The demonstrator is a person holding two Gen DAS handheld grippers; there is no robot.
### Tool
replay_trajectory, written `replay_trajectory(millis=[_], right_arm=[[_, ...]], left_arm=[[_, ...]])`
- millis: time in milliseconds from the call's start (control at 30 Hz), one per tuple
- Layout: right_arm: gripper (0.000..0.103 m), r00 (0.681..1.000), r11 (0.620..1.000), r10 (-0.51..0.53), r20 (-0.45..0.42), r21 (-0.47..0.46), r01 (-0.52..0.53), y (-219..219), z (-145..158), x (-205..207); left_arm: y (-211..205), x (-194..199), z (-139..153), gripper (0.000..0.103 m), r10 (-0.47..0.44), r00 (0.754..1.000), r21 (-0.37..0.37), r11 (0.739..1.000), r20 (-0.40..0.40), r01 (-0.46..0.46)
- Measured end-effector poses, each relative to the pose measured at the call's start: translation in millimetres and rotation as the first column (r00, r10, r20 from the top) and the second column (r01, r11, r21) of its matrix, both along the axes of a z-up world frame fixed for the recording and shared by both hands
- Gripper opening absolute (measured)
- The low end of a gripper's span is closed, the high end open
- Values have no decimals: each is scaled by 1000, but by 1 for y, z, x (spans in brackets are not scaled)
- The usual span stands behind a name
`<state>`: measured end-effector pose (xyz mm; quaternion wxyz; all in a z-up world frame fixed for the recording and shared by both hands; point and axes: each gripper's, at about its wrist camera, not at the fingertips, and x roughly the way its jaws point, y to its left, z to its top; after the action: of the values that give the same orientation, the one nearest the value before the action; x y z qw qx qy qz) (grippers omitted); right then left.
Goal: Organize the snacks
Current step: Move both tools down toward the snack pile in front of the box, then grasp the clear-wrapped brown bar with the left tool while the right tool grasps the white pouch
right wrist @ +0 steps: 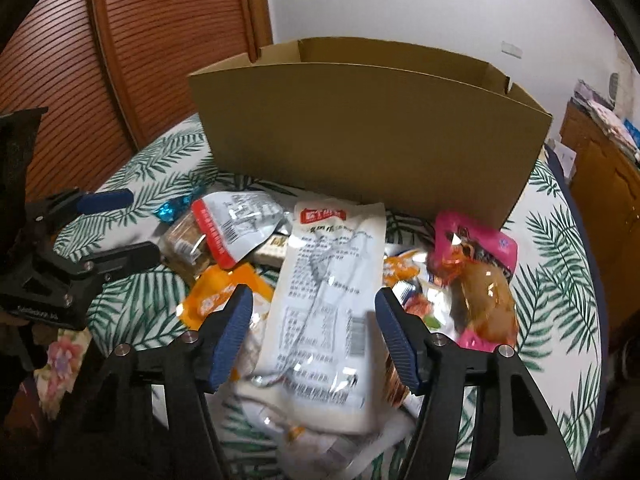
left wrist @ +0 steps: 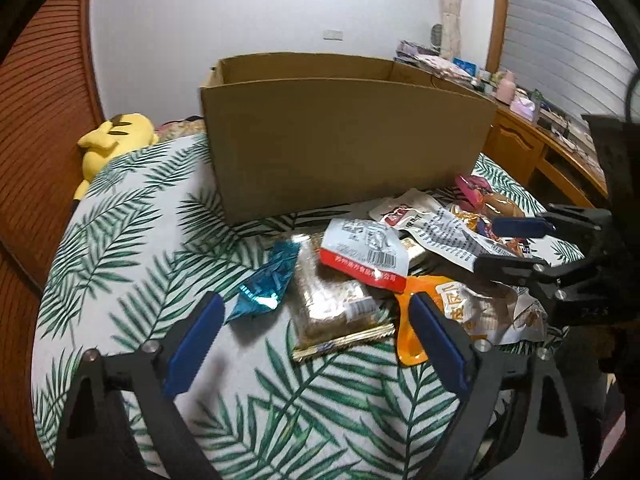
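A pile of snack packets lies on a leaf-print bed in front of an open cardboard box, also in the right wrist view. My left gripper is open above a clear packet of brown bars, beside a blue foil packet and an orange packet. My right gripper is open, its jaws on either side of a long white packet, not closed on it. A pink packet lies to its right. A white-and-red packet tops the pile's left part.
A yellow plush toy lies at the bed's far left. A wooden desk with clutter stands to the right. A wooden slatted door is behind on the left. The bed's leaf sheet is bare left of the pile.
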<state>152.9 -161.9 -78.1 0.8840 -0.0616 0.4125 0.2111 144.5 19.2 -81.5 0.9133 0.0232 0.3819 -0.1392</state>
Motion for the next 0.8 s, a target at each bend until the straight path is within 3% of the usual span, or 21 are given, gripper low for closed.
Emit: replay_trajectory(millis=[67, 233, 567, 800], right_arm=[[65, 1000, 1000, 3, -15, -2, -3, 0, -2, 6], [62, 999, 999, 19, -39, -31, -20, 4, -7, 15], [66, 996, 999, 24, -81, -46, -27, 10, -16, 29], [68, 995, 998, 18, -99, -55, -24, 15, -27, 42]], left_arm=[[-5, 6, -1, 76, -22, 1000, 7, 1000, -18, 22], [-12, 17, -9, 57, -47, 996, 36, 998, -69, 49], [-15, 31, -21, 58, -68, 989, 28, 997, -134, 73], [-16, 40, -25, 60, -61, 990, 31, 997, -131, 66]])
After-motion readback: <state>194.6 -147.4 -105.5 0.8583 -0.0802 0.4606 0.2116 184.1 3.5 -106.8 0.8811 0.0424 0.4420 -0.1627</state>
